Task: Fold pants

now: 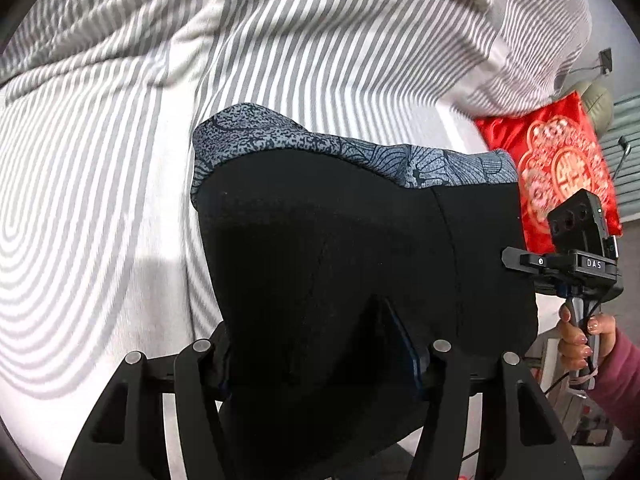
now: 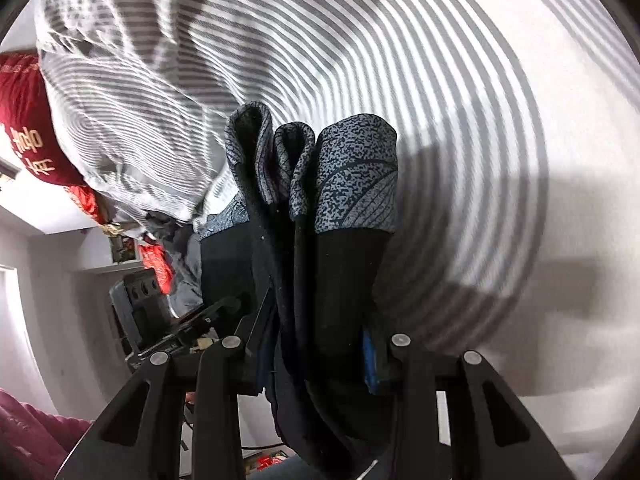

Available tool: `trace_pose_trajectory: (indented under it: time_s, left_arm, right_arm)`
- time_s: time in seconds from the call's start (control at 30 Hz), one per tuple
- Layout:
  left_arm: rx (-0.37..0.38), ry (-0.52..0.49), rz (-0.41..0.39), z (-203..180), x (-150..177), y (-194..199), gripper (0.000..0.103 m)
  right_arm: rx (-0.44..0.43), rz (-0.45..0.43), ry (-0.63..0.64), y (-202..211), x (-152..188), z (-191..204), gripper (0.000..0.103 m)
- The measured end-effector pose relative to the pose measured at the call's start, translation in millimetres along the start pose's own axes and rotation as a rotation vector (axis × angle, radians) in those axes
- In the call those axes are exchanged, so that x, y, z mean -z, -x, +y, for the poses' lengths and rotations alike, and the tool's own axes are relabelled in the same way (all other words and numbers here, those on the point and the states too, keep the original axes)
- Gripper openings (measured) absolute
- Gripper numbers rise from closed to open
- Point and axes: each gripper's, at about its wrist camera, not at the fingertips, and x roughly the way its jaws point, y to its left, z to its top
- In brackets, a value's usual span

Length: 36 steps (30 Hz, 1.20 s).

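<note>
The black pants (image 1: 340, 248) with a blue-grey patterned waistband (image 1: 360, 152) hang stretched between both grippers above a striped bed. My left gripper (image 1: 320, 360) is shut on the pants fabric, which covers most of its fingers. My right gripper (image 2: 316, 356) is shut on a bunched, folded edge of the pants (image 2: 336, 280), with the patterned band (image 2: 352, 176) standing up in folds ahead of it. The right gripper also shows in the left wrist view (image 1: 516, 260), at the pants' right edge, held by a hand.
A grey-and-white striped sheet (image 1: 120, 200) covers the bed below, with a rumpled striped duvet (image 2: 112, 120) at the far side. A red embroidered pillow (image 1: 560, 168) lies by the bed's edge. White shelves and walls (image 2: 60, 260) lie beyond.
</note>
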Motion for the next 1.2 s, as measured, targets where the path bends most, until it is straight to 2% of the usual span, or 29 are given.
trace_pose_trajectory:
  time_s: [0.13,0.2,0.23,0.4,0.5,0.6,0.63,0.67,0.7,0.73,0.77,0.93,1.07,1.1,1.17,1.2]
  left_arm:
    - [-0.085,-0.008,-0.014,5,17,-9,0.065]
    - [-0.147,-0.022,-0.031,3,20,-7,0.08]
    - [-0.188,-0.037,-0.043,0,20,-4,0.08]
    - [-0.288,-0.084,-0.085,-9,20,11,0.08]
    - [-0.337,-0.097,-0.108,-18,18,24,0.08]
    - [-0.406,-0.103,-0.129,-29,9,31,0.08]
    - [-0.418,-0.097,-0.135,-34,7,32,0.08]
    - [-0.41,-0.086,-0.142,-39,7,35,0.08]
    - [-0.392,-0.066,-0.149,-43,3,35,0.08]
    - [-0.381,-0.056,-0.149,-45,0,35,0.08]
    - [-0.371,-0.045,-0.144,-49,-5,31,0.08]
    - [-0.391,-0.033,-0.11,-60,-25,-3,0.08]
    - [-0.441,-0.033,-0.069,-48,-25,-26,0.082]
    - [-0.439,-0.035,-0.069,-46,-24,-30,0.091]
    - [-0.441,-0.034,-0.064,-41,-23,-36,0.101]
    - [-0.433,-0.03,-0.061,-38,-23,-38,0.102]
  right_arm:
    - [0.056,-0.03,0.014,-6,13,-8,0.044]
    - [0.105,-0.052,0.002,-6,13,-8,0.054]
    - [0.134,-0.056,-0.002,-6,13,-6,0.06]
    - [0.301,-0.104,0.02,8,22,14,0.08]
    - [0.424,-0.157,0.042,21,25,30,0.08]
    - [0.465,-0.218,0.078,34,27,49,0.08]
    - [0.471,-0.237,0.097,36,27,56,0.077]
    - [0.478,-0.255,0.123,38,26,65,0.058]
    - [0.486,-0.263,0.147,36,24,74,0.044]
    - [0.492,-0.263,0.165,33,22,79,0.023]
    - [0.492,-0.262,0.179,29,18,84,0.019]
    - [0.499,-0.234,0.2,5,9,93,0.018]
    - [0.565,-0.19,0.184,-14,8,79,0.016]
    - [0.568,-0.18,0.171,-17,8,72,0.015]
    - [0.573,-0.177,0.164,-20,9,63,0.014]
    - [0.574,-0.18,0.17,-21,10,61,0.014]
